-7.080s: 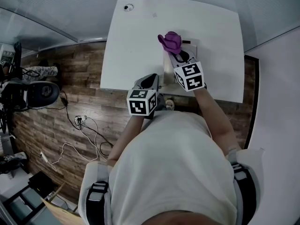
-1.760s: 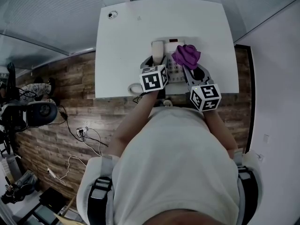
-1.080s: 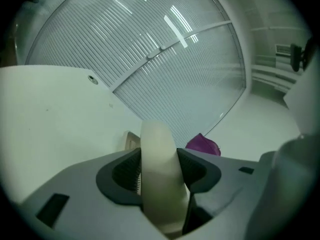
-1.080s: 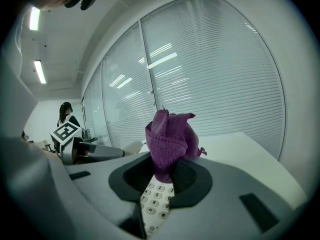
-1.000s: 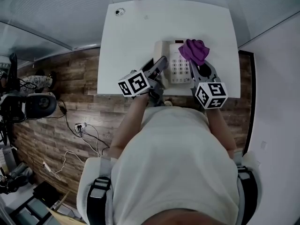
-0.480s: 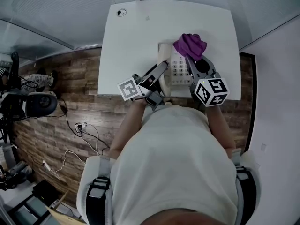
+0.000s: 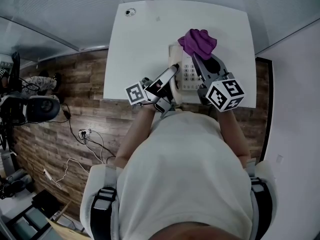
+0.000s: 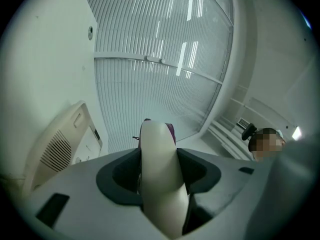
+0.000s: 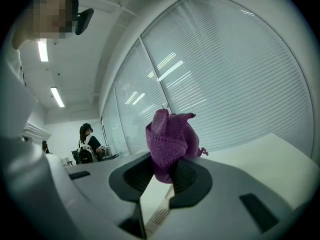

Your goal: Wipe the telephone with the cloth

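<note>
Head view. White table point(image 7: 135, 44), phone point(image 7: 189, 74) on it near the front edge, keypad facing up. Left gripper point(image 7: 169, 75) comes in at a slant to the phone's left side. Right gripper point(image 7: 197, 56) lies over the phone's right part, with the purple cloth point(image 7: 198, 40) bunched at its tip, over the phone's far end. Whether the cloth touches the phone: cannot tell from here. Wood floor point(image 7: 75, 109) left of the table, cables point(image 7: 92, 134) lying on it.

Left gripper view. Jaws clamped on the cream handset point(image 8: 159, 184), one jaw against each side. The handset's rounded end sticks out past the jaws. A sliver of purple cloth point(image 8: 171, 131) shows just behind that end. Phone base point(image 8: 60, 144) sits left of the jaws, its slotted grille facing the camera. Blinds point(image 8: 160, 59) fill the background.

Right gripper view. Jaws clamped on the cloth point(image 9: 170, 144). A wad of it stands up above the jaws, and the lower end is pinched between them. Cream edge of the phone point(image 9: 160, 215) shows in the gap under the cloth. Table top point(image 9: 260, 154) is to the right. Blinds point(image 9: 225, 84) behind. A person point(image 9: 87, 144) stands far off at left.
</note>
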Available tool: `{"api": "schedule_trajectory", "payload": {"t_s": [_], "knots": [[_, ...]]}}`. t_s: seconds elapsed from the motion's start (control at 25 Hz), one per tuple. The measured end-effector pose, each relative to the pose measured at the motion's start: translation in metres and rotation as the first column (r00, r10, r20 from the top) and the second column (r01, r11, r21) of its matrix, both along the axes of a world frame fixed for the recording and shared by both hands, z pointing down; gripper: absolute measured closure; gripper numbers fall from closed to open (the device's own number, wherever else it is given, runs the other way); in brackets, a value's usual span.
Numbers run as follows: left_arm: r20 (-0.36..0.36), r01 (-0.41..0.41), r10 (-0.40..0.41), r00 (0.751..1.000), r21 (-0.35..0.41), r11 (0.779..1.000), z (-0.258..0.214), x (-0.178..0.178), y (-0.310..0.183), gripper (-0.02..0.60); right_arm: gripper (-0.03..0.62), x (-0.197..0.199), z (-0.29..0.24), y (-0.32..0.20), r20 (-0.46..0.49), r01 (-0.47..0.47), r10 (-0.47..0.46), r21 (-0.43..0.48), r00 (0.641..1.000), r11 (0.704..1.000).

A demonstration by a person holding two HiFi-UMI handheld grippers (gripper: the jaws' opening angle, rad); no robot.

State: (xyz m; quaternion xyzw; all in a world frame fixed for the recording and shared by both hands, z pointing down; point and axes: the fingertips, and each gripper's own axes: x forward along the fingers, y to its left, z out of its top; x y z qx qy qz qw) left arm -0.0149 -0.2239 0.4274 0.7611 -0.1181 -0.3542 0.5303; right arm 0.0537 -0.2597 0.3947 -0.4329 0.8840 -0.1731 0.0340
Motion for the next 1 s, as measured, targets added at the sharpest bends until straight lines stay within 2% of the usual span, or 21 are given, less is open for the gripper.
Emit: {"api": "schedule_trajectory", "payload": {"t_s": [0.12, 0.44, 1.0], "knots": [[-0.022, -0.001, 0.001, 1.000, -0.003, 1.000, -0.004, -0.005, -0.004, 0.353, 0.507, -0.014, -0.004, -0.001, 0.005, 0.034, -0.034, 0.000, 0.999, 0.999], [-0.019, 0.008, -0.008, 1.000, -0.016, 1.000, 0.002, -0.008, -0.009, 0.353, 0.507, -0.036, 0.007, 0.006, 0.037, 0.121, -0.120, -0.030, 0.992, 0.992], [-0.007, 0.032, -0.032, 0.999, -0.022, 0.999, -0.003, -0.011, -0.011, 0.353, 0.507, -0.044, 0.016, 0.026, 0.043, 0.182, -0.179, -0.067, 0.983, 0.981]]}}
